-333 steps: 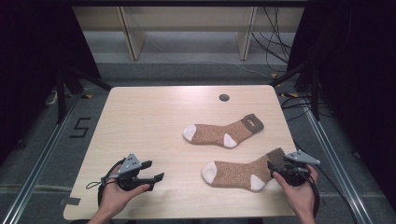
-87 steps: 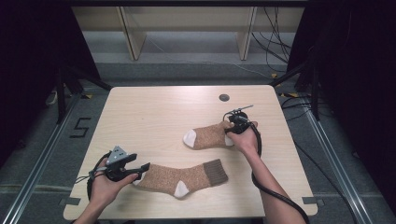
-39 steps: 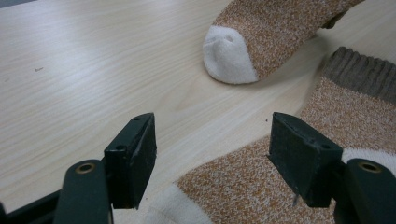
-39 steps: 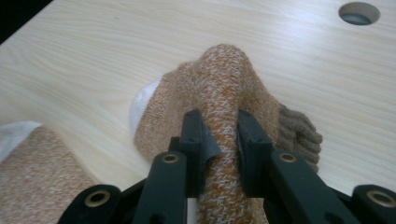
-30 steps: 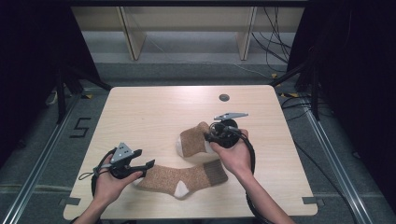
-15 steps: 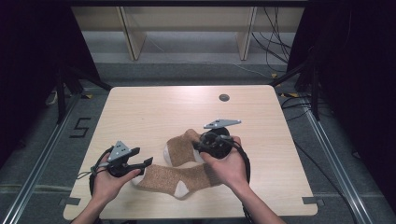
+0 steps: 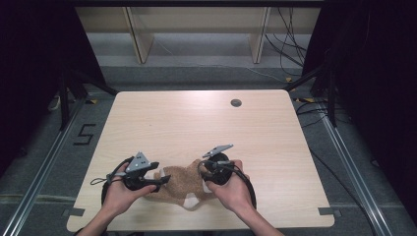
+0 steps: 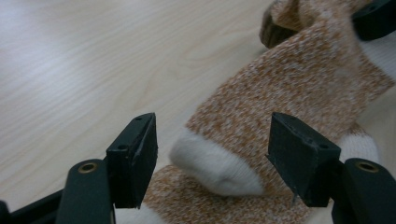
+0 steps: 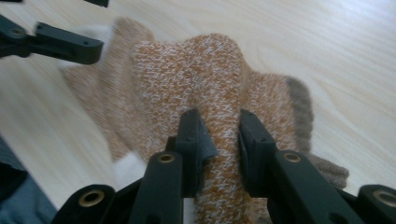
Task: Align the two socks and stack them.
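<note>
Two brown knit socks with white toes and heels lie bunched together [image 7: 178, 178] near the table's front edge. My right gripper [image 7: 201, 182] is shut on a raised fold of the upper sock [image 9: 201, 70], and its jaws have just been opening slightly with that fold still pinched between them [image 9: 222, 137]. The upper sock drapes over the lower sock [image 8: 187, 198]. My left gripper [image 7: 160, 181] stands open just left of the pile. The upper sock's white toe [image 8: 215, 165] lies between its jaws [image 8: 212, 154] without touching either pad.
The light wooden table [image 7: 196, 123] has a small dark round grommet [image 7: 236, 103] at the back right. Pale shelving uprights [image 7: 137, 34] stand behind the table, and cables [image 7: 295, 44] trail on the floor at the right.
My right hand has carried its sock left and down toward the front edge, laying it over the other sock beside my left gripper. The left hand has stayed put.
</note>
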`<state>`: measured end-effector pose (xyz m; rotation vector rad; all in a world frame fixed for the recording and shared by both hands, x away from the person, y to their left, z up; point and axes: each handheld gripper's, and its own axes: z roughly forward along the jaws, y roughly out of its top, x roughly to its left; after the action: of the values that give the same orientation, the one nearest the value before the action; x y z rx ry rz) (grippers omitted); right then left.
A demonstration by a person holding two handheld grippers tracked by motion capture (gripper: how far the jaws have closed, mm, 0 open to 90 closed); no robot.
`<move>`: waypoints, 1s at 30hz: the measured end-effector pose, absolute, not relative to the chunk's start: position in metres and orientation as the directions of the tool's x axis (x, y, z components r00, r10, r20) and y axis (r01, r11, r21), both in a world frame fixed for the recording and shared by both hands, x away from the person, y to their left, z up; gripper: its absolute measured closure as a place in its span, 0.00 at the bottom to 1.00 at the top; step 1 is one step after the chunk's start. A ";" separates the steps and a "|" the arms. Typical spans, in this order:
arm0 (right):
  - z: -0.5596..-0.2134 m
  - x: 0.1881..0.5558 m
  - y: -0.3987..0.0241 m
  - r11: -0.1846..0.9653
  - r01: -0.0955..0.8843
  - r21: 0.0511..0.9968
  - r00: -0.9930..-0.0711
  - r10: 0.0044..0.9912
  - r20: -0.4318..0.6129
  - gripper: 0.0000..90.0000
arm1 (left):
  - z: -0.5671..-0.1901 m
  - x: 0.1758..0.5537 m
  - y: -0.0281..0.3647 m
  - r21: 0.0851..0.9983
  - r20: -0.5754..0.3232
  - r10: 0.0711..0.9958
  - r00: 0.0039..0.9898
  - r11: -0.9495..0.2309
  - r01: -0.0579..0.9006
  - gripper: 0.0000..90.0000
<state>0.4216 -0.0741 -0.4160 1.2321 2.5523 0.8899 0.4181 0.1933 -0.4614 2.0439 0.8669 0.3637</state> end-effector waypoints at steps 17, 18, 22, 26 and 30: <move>-0.414 0.433 -0.091 0.409 0.637 0.654 -0.627 0.768 0.131 0.55 | -0.475 0.420 0.193 0.716 -0.024 0.675 0.737 -0.503 0.485 0.44; -0.408 0.435 -0.095 0.386 0.649 0.656 -0.606 0.784 0.138 0.55 | -0.474 0.420 0.193 0.719 -0.032 0.680 0.733 -0.494 0.489 0.44; -0.404 0.458 -0.118 0.359 0.666 0.654 -0.540 0.837 0.090 0.52 | -0.471 0.419 0.196 0.716 -0.039 0.686 0.727 -0.488 0.499 0.42; -0.422 0.469 -0.127 0.364 0.708 0.605 -0.529 0.841 0.113 0.50 | -0.466 0.417 0.203 0.718 -0.049 0.689 0.723 -0.479 0.505 0.40; -0.431 0.470 -0.132 0.345 0.736 0.582 -0.518 0.841 0.156 0.48 | -0.468 0.417 0.209 0.717 -0.106 0.693 0.713 -0.444 0.538 0.39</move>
<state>0.4703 -0.1323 -0.4311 1.4410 2.4308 0.9125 0.4170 0.2089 -0.4684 2.1532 0.9314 0.2602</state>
